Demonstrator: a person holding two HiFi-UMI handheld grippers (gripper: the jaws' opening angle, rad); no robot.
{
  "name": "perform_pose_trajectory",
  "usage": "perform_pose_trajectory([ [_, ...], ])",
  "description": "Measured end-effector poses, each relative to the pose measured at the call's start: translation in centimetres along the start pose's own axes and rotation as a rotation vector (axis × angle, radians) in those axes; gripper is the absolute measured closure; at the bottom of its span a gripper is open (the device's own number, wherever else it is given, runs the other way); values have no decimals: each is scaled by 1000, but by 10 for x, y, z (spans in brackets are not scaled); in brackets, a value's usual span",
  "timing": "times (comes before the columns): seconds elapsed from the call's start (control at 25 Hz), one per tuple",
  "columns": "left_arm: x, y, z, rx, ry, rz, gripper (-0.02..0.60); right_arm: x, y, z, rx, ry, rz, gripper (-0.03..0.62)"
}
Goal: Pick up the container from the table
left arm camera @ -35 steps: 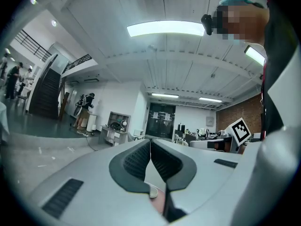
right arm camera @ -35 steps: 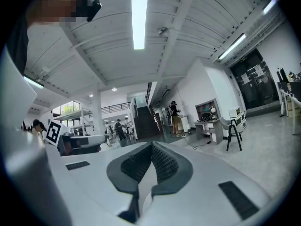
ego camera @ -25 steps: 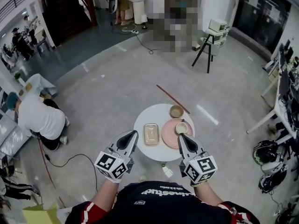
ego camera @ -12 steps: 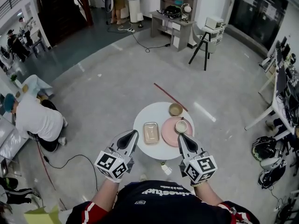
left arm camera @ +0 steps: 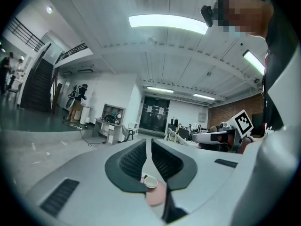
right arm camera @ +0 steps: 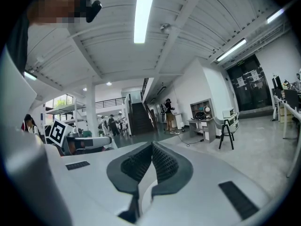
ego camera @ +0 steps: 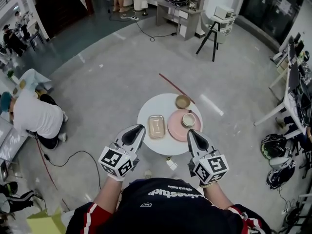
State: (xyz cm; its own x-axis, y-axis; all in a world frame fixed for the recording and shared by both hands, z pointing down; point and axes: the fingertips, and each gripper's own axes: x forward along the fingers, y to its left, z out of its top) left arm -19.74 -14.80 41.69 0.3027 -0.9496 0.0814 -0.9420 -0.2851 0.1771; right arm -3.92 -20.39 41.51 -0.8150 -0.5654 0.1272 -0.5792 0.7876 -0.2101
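On the round table (ego camera: 149, 112), the container (ego camera: 157, 126) lies long axis near-to-far, nearest your left gripper (ego camera: 140, 128), just to its right. Left and right gripper (ego camera: 190, 132) jaws are together, empty.

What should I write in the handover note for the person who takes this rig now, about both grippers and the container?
Left gripper: fingers shut, empty, held in the air on the table's near side.
Right gripper: the same, shut and empty.
Container: lies flat on the round white table, left of the pink plate that carries a cup; a bowl stands behind.
Done: nothing, container untouched.
Left: open the fingers, go down to the container, grip it, lift it.
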Motion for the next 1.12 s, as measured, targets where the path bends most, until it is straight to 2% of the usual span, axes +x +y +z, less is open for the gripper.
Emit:
perform_pose_trajectory([
  [0.08,2,0,-4,11,3,-4,543,0,-2,-3,-1,3,-4,579],
  [0.16,4,-1,-7,9,5,-13,478,0,-2,-6,-1,6,-7,579],
  [0.24,6,-2,-9,7,7,-24,459,-1,-2,-8,1,9,-10,579],
  [0.4,9,5,-10,-32,-3,-38,413,1,-2,-9,0,13,-20,579],
  [0.6,10,15,-14,-46,-8,-29,412,2,-3,-11,-30,15,-44,579],
  [0.8,14,28,-33,-83,30,-22,413,0,2,-11,-98,5,-69,579],
  [0.96,20,42,-54,-150,66,-33,413,0,6,-14,-112,-5,-84,579],
  [1.12,31,56,-69,-224,93,-50,413,0,6,-8,-179,-39,-124,579],
])
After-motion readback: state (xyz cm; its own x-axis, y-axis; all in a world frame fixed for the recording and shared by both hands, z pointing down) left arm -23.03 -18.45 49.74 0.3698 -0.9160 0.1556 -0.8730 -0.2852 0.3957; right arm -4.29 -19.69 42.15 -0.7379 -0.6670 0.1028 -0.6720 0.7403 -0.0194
